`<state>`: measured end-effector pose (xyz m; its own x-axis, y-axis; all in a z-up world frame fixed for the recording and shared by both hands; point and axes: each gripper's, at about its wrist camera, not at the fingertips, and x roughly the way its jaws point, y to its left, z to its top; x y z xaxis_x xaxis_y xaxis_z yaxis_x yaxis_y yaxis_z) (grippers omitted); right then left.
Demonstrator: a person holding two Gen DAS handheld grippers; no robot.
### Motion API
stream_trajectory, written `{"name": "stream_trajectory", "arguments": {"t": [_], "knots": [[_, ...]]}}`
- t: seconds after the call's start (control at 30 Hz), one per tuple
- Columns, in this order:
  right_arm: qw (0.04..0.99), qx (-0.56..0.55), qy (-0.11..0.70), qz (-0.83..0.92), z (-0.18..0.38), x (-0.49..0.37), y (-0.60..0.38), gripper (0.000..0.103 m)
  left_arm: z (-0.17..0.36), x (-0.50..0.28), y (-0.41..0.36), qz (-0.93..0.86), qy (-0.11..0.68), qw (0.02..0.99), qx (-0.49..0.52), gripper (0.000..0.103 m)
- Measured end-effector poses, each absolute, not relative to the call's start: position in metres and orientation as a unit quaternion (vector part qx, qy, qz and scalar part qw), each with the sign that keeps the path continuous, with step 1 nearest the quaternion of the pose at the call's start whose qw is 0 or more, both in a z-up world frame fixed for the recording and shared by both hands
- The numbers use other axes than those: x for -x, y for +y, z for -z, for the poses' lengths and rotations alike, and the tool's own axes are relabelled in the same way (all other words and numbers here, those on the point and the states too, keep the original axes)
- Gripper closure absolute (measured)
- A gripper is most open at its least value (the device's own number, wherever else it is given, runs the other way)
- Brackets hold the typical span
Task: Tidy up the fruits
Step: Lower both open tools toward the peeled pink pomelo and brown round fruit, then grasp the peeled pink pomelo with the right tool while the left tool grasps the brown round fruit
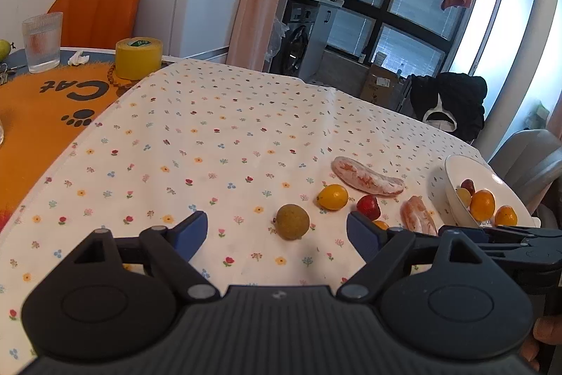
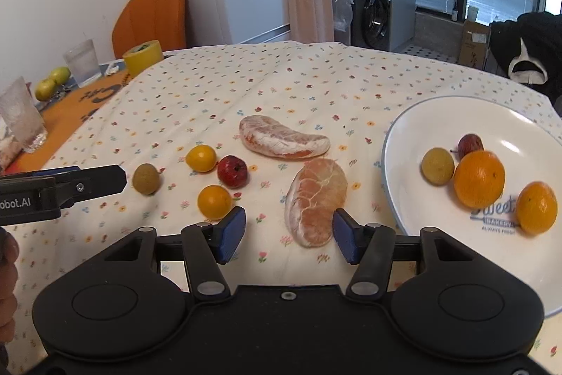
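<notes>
Fruit lay loose on the surface (image 2: 217, 86) beside the plate (image 2: 393, 185). My right tongs (image 2: 288, 231) were spread, empty, around the near pomelo segment (image 2: 314, 199); I judged a soft squeeze best. Left tongs (image 1: 277, 232) spread too.

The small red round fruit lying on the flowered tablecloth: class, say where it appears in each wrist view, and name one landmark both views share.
Left wrist view: the small red round fruit lies right of centre, just beyond the right fingertip, beside the yellow round fruit.
Right wrist view: it lies left of centre, right of that yellow fruit.
Shared landmark: the white plate at the right.
</notes>
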<state>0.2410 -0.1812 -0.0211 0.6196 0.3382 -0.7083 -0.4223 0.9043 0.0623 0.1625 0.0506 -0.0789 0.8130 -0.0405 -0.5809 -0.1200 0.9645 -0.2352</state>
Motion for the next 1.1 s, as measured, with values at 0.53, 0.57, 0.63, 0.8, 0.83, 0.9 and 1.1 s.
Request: {"name": "stream_trajectory", "arguments": {"t": [0.53, 0.57, 0.63, 0.8, 0.83, 0.9, 1.1], "knots": [[0.899, 0.08, 0.375, -0.213, 0.024, -0.254, -0.165, 0.051, 0.084, -0.17, 0.048, -0.007, 0.3, 0.945, 0.13, 0.05], [0.9, 0.081, 0.374, -0.211, 0.024, -0.255, -0.164, 0.051, 0.084, -0.171, 0.047, -0.005, 0.3, 0.945, 0.13, 0.052], [0.9, 0.086, 0.373, -0.207, 0.025, -0.257, -0.162, 0.051, 0.085, -0.174, 0.046, -0.001, 0.304, 0.943, 0.132, 0.06], [0.902, 0.109, 0.367, -0.197, 0.029, -0.261, -0.158, 0.058, 0.087, -0.179, 0.041, 0.007, 0.309, 0.942, 0.13, 0.068], [0.903, 0.112, 0.366, -0.196, 0.029, -0.261, -0.158, 0.059, 0.088, -0.18, 0.04, 0.008, 0.31, 0.942, 0.13, 0.068], [0.904, 0.116, 0.363, -0.194, 0.029, -0.262, -0.159, 0.064, 0.091, -0.183, 0.039, 0.007, 0.316, 0.94, 0.129, 0.068], [0.9, 0.12, 0.362, -0.214, 0.027, -0.255, -0.164, 0.067, 0.099, -0.187, 0.037, -0.006, 0.324, 0.938, 0.119, 0.068]]}}
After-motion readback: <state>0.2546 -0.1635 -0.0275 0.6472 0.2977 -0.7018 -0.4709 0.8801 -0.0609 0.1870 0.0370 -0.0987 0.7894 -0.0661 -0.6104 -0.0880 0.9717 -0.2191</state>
